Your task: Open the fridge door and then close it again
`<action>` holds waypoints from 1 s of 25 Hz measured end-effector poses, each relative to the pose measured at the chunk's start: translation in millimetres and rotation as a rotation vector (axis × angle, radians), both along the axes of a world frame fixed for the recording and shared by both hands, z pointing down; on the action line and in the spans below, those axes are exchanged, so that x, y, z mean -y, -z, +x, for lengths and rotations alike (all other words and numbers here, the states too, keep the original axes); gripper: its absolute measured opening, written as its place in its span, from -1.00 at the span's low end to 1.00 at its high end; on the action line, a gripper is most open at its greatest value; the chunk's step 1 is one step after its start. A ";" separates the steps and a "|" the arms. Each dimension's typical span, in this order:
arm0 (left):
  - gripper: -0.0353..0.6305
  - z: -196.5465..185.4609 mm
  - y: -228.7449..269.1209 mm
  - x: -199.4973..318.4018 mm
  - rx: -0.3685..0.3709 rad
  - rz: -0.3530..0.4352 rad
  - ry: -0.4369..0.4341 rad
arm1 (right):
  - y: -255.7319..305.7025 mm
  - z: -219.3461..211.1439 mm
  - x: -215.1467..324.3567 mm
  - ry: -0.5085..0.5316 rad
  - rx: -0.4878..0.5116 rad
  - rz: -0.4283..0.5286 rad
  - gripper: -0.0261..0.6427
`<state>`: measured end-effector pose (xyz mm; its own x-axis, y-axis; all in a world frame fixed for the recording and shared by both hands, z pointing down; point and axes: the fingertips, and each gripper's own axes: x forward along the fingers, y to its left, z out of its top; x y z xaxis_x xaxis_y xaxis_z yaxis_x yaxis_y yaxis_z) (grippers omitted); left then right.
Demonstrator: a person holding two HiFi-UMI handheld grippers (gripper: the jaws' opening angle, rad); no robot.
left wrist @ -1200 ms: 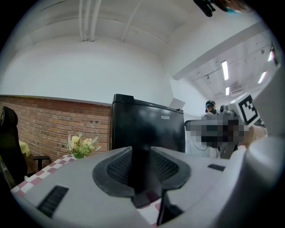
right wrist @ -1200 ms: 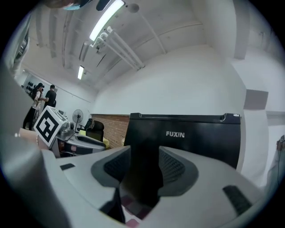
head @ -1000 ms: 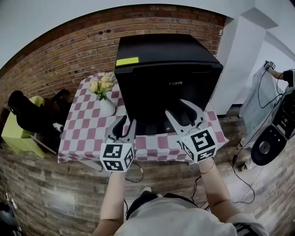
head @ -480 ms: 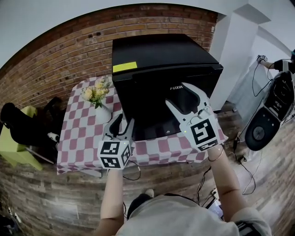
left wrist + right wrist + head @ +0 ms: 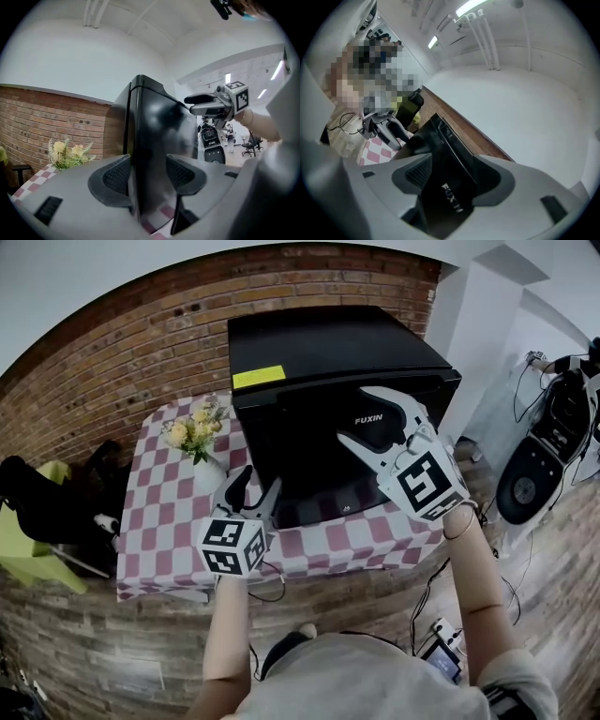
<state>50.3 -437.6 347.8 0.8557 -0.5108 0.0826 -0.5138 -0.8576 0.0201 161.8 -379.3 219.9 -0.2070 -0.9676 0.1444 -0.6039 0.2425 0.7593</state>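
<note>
A black mini fridge [image 5: 328,352] stands on a checked table with its door shut. My left gripper [image 5: 255,488] is low at the fridge's front left corner. Its jaws have just been opening and stand open. In the left gripper view the door's left edge [image 5: 136,140] shows in the gap of the left gripper [image 5: 149,176], and the pads do not press on it. My right gripper [image 5: 370,420] hangs in front of the upper door by the white logo [image 5: 452,198]. It has also just been opening, and nothing lies between its jaws [image 5: 454,176].
A white vase of yellow flowers [image 5: 202,460] stands on the tablecloth [image 5: 159,512] left of the fridge. A brick wall [image 5: 122,343] runs behind. A green chair with dark clothes [image 5: 28,521] sits at far left. At right are a white pillar [image 5: 478,334], black equipment [image 5: 530,484] and floor cables.
Both grippers' jaws have spread wider. The right gripper has risen and rolled, now up by the logo. The left gripper has shifted slightly along the fridge's lower left corner.
</note>
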 end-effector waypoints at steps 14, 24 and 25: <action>-0.23 10.3 -6.3 15.9 0.025 -0.020 -0.082 | -9.7 -1.5 18.5 0.041 -0.210 -0.128 -0.24; -0.23 10.5 -6.2 17.0 0.012 -0.003 -0.096 | -13.9 -3.3 20.0 0.061 -0.259 -0.137 -0.37; -0.23 10.3 -6.2 17.3 0.014 -0.003 -0.099 | -13.9 -3.2 19.9 0.059 -0.260 -0.136 -0.37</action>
<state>60.6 -454.9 354.0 0.9008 -0.4235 0.0961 -0.4268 -0.9042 0.0161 158.7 -399.2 233.8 -0.2014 -0.9231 0.3277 -0.3756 0.3818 0.8445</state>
